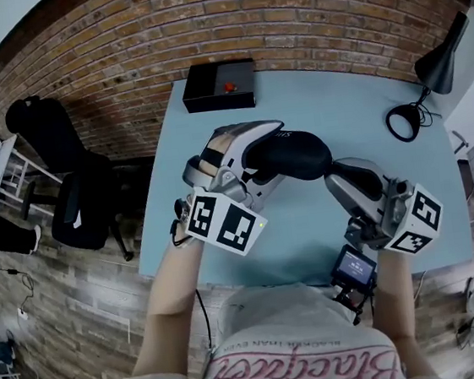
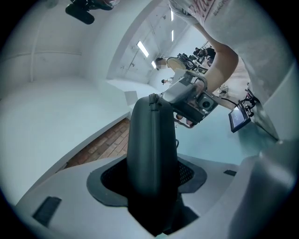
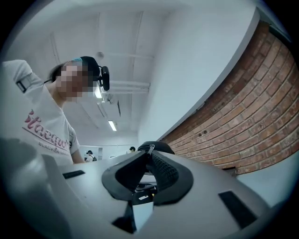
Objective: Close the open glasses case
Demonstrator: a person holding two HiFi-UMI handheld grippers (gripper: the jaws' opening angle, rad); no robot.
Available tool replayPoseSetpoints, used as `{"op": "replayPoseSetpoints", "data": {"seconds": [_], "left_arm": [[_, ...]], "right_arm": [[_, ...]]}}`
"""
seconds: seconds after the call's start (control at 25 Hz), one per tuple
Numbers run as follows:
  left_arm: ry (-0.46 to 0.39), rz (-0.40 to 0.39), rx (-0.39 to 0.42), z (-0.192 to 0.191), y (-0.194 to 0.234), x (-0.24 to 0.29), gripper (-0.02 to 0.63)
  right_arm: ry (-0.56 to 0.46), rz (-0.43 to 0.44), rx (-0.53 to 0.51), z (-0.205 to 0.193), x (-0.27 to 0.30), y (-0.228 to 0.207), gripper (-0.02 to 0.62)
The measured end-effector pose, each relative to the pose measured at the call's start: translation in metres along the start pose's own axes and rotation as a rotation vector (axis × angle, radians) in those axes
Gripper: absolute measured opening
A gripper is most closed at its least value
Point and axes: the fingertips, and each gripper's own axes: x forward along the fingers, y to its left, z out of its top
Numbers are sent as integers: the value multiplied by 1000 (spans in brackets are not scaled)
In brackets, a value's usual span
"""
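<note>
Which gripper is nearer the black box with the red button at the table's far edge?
Left. The left gripper, clamping the black glasses case, is just in front of the black red-buttoned box; the right gripper is farther, off to the right.

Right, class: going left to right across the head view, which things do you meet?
Office chair → left gripper → glasses case → right gripper → desk lamp.

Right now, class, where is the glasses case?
In the head view, the black glasses case is held mid-frame above the blue table, clamped in the left gripper.
</note>
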Motion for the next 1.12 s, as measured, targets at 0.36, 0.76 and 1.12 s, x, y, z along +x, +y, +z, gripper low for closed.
{"op": "replayPoseSetpoints", "data": {"seconds": [0.36,0.76,1.12], "left_arm": [[54,7,-35,-9,-1,0,259],[126,10,-47,-11,0,3,259],[394,-31,-118,-41,-13,15,258]], "right_arm": [[-31,-141,-120,8,-5,-11,20],[34,-194,-220,9,0,-11,20],[262,-245,-537,-8,26,7,19]]}}
